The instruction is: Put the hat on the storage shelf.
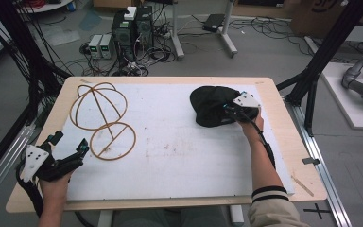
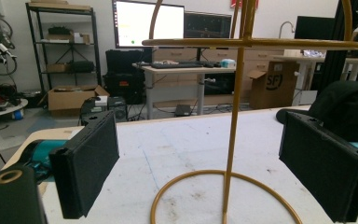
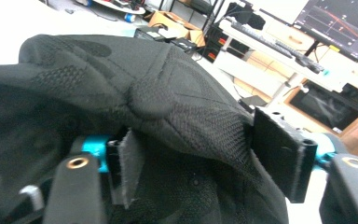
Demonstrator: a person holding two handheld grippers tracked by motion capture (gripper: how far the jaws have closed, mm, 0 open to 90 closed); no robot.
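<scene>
Cap [image 1: 212, 105] crumpled, brim direction indiscernible

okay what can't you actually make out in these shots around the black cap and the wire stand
- Black cap: its brim, high view, under the right gripper.
- Whether the pads press the cap: right gripper view, fabric covers the left pad.
- Wire stand: its top, left gripper view, cut by the upper edge.
- Left gripper: open, touching nothing.
</scene>
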